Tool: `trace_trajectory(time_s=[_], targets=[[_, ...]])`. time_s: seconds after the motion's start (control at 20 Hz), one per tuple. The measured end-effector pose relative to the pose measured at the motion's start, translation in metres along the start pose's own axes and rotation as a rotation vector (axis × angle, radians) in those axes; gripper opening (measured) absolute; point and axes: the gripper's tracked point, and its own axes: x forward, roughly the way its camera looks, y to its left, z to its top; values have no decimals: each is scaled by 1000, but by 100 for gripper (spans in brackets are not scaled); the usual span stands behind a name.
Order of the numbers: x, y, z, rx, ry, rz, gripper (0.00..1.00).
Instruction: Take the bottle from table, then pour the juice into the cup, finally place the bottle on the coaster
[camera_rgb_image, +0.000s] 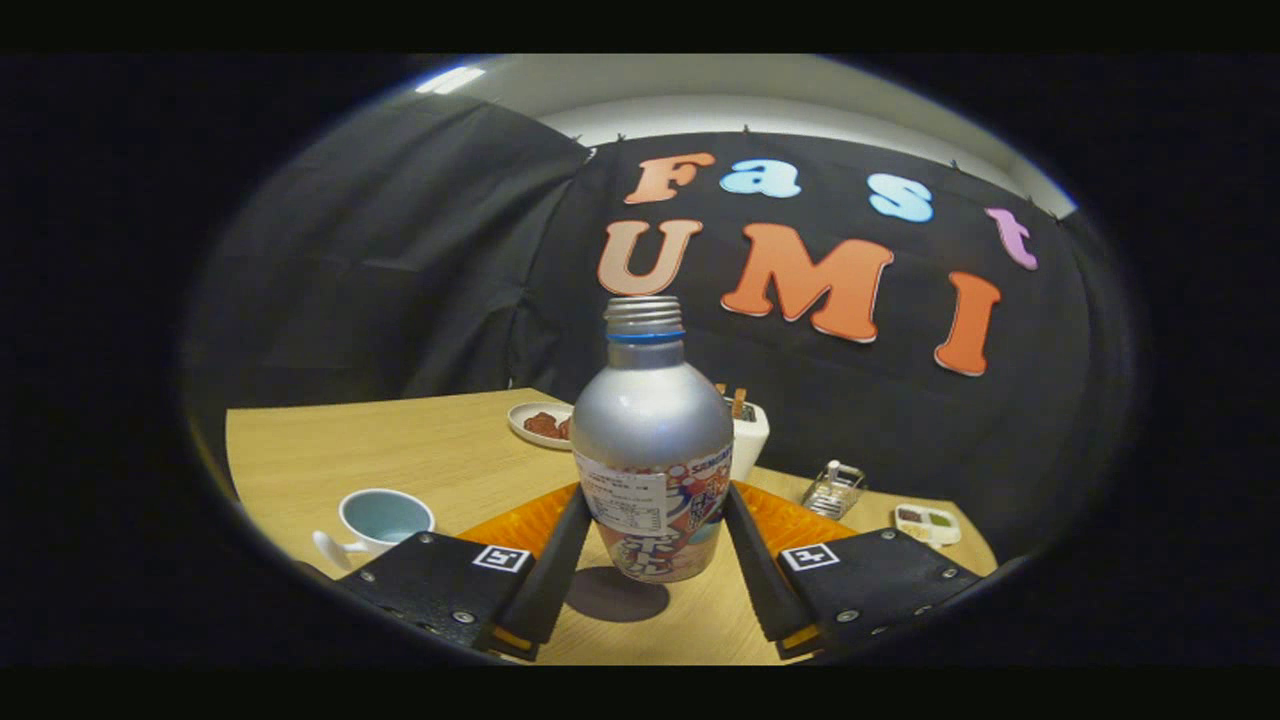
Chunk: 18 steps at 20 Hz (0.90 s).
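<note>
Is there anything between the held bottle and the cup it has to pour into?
Nothing visible. The silver metal bottle with the printed label sits between the gripper fingers, which press its sides, apparently lifted above its shadow. The pale blue cup with a white handle stands beside the left finger, with bare wooden table between them.

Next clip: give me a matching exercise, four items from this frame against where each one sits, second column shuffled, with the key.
Items:
1. bottle
2. cup
3. coaster
4. plate

Places:
A. on the table, beside one finger
B. far side of the table, beyond the bottle
C. gripped between the jaws of the gripper, lifted above its shadow
D. flat behind the bottle, past both fingers

Pairs: 1-C, 2-A, 3-D, 4-B
</note>
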Motion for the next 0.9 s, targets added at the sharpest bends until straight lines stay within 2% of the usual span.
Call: trace_trajectory(time_s=[0.1,0.3,0.9], targets=[[3,-1,-11,81,26,16,76],[6,-6,-35,161,75,17,77],[19,3,-85,177,156,21,76]])
